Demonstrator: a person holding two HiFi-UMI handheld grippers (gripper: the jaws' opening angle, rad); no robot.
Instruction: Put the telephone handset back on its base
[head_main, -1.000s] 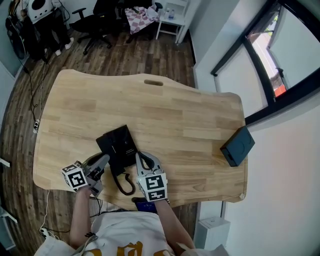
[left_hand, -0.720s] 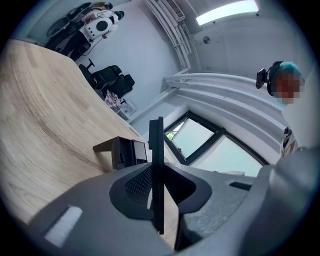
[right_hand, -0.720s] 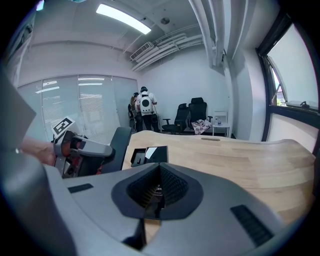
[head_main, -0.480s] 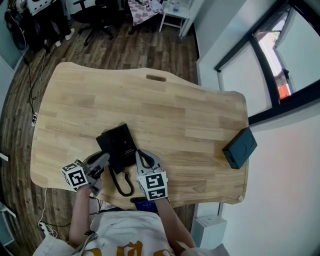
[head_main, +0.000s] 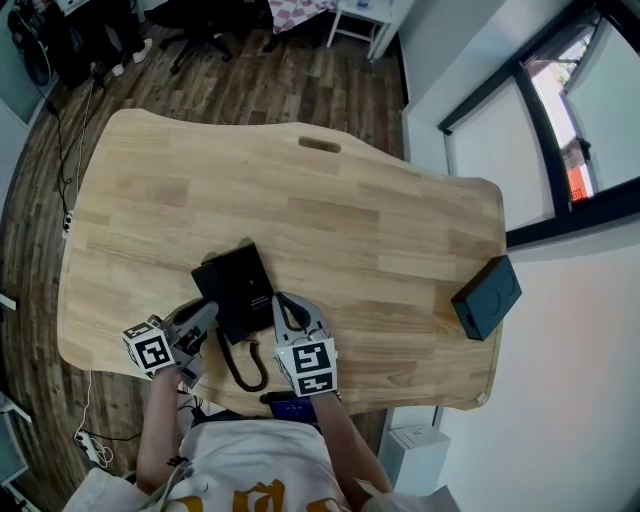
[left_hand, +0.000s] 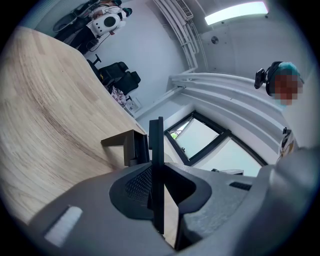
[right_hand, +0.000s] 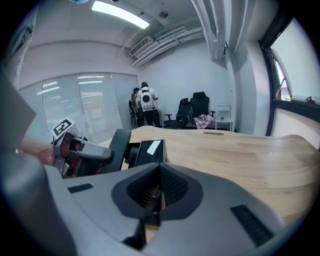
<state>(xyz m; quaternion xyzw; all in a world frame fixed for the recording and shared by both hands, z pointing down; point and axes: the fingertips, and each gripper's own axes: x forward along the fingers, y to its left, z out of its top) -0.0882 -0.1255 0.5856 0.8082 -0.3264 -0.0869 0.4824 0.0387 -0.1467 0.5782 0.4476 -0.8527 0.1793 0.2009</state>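
Found the left tongs (head_main: 205, 320) clamped on a flat black telephone handset (left_hand: 156, 142), seen edge-on as a thin slab standing up between the pads. Located this handset at the near left edge of the black rectangular telephone base (head_main: 238, 288); cannot tell whether touching the base. Noted the base lying flat on the light wooden desk (head_main: 330, 215), toward the near side, with a white label on its face. Found the right tongs (right_hand: 160, 172) closed, pads together, positioned just right of the base's near corner. Observed a black cord (head_main: 246, 368) looping on the desk between the two tongs. Recorded a dark box (head_main: 487, 297) well apart from the rest, at the right edge of the desk
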